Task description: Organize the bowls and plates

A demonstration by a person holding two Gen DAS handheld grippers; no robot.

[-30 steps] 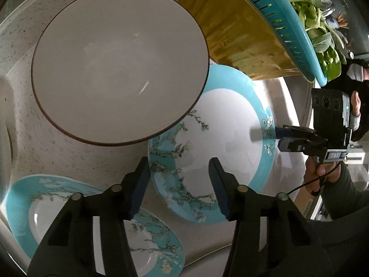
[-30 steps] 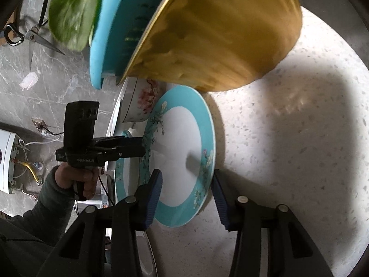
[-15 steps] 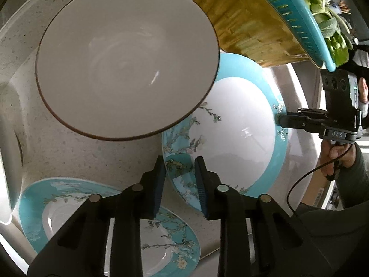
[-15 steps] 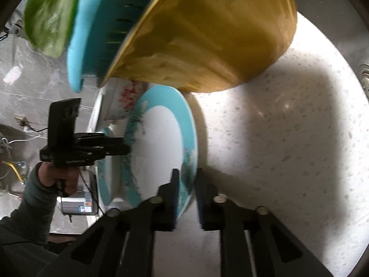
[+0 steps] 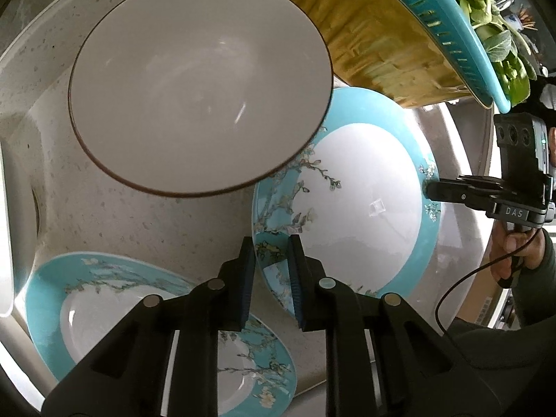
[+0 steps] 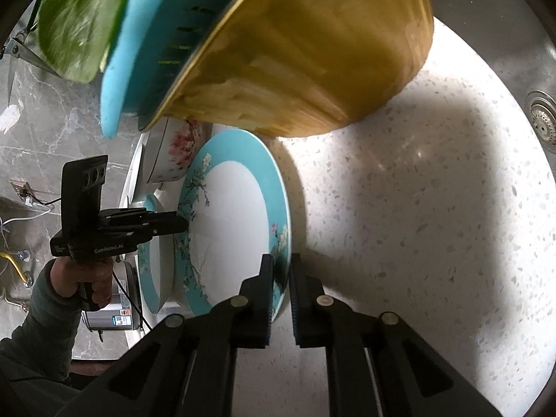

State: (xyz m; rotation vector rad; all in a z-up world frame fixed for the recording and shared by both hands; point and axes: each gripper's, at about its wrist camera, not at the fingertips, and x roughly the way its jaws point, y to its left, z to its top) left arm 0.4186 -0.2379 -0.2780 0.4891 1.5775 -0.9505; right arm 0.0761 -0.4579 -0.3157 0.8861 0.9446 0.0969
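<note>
Plates are the matter here, and the turquoise blossom plate [image 5: 358, 205] at the centre right of the left wrist view is now gripped from two sides. A second ago both pairs of fingers stood wide apart around its rim; half a second ago they had narrowed; now the left gripper [image 5: 272, 274] is nearly closed on the near rim at the lower middle of the frame, and the right gripper [image 6: 279, 278] pinches the opposite rim, low in the right wrist view. Neither view shows the pads pressing the glaze outright, but the rim fills each narrow gap, so I judge both grips made. In that time the plate has also tipped up off the speckled sink floor [image 6: 417, 208], standing almost on edge in the right wrist view, which suggests the lift has begun. It sits below the yellow basin [image 5: 378, 34] that carries the blue colander [image 5: 451, 24], and its upper left rim lies under the edge of the big white bowl [image 5: 198, 80]. A second blossom plate [image 5: 104, 299] lies at the lower left, a likely stacking spot. The bowl overlapping the rim is the risk: drawing the plate out carelessly could jolt it.
</note>
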